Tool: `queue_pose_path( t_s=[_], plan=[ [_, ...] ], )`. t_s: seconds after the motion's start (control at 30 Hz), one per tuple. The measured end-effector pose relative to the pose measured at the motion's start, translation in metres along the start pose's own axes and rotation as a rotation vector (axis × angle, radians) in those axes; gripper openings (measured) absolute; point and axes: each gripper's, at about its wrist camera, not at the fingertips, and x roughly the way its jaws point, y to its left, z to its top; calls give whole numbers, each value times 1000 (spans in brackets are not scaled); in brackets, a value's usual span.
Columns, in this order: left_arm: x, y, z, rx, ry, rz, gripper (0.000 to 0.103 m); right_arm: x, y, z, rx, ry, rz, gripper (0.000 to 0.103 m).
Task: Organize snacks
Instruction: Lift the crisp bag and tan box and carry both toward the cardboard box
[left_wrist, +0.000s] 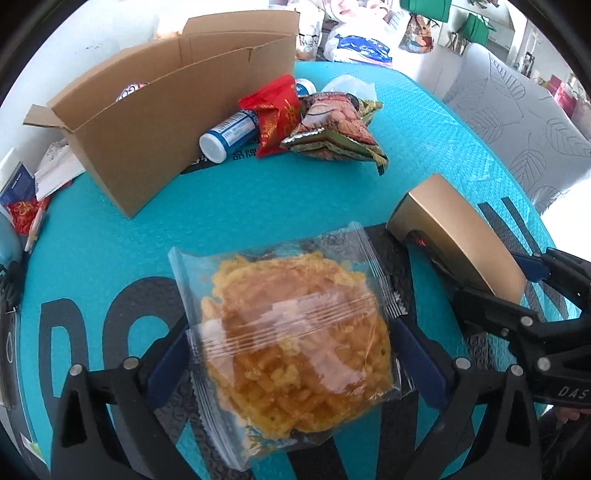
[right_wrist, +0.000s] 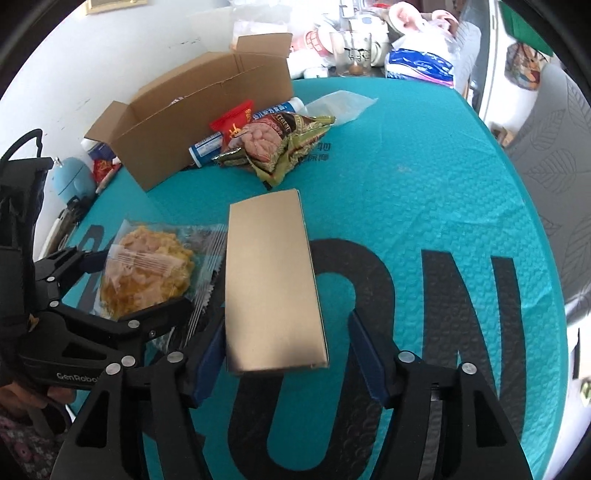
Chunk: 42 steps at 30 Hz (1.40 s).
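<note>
Both pairs of jaws stood spread: the left gripper (left_wrist: 291, 354) straddled a clear-wrapped golden snack cake (left_wrist: 295, 347) lying on the teal mat (left_wrist: 110, 258), its blue pads beside the wrapper's edges, while the right gripper (right_wrist: 288, 354) flanked a flat gold box (right_wrist: 273, 284) with a gap on the right side. Only the left wrist view showed the gold box's dark end flap with red print, and only the right wrist view showed its broad plain face. Beyond both, an open cardboard box (right_wrist: 207, 129) stood beside a blue-and-white bottle (left_wrist: 229, 136), a red packet (left_wrist: 277, 114) and a green nut bag (left_wrist: 336, 129).
</note>
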Motion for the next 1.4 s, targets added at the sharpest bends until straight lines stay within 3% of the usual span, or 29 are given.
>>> queue_pose_path(
  t_s=[0.17,0.3,0.4,0.5,0.77,1.0,1.4],
  plan=[
    [-2,-2,-3,-12,-16,16,103,4,-5,5,-23,-16,18,65],
    [0,-2,-2,-4,-31,5,103,6,-5,7,-44,-26,0,48],
    [-4,0,-6,5,-44,-1,103,7,-7,8,-34,-32,-1,47],
    [-14,2,-12,17,-76,-24,86,7,-6,7,-32,-43,-5,46],
    [-23,6,-17,21,-81,-49,76,4,-3,3,-24,-45,5,45],
    [-34,18,-15,-11,-105,-83,75,2,0,3,20,-34,91,44],
    [-61,34,3,-42,-175,-66,75,-7,18,22,-26,-65,117,44]
  ],
)
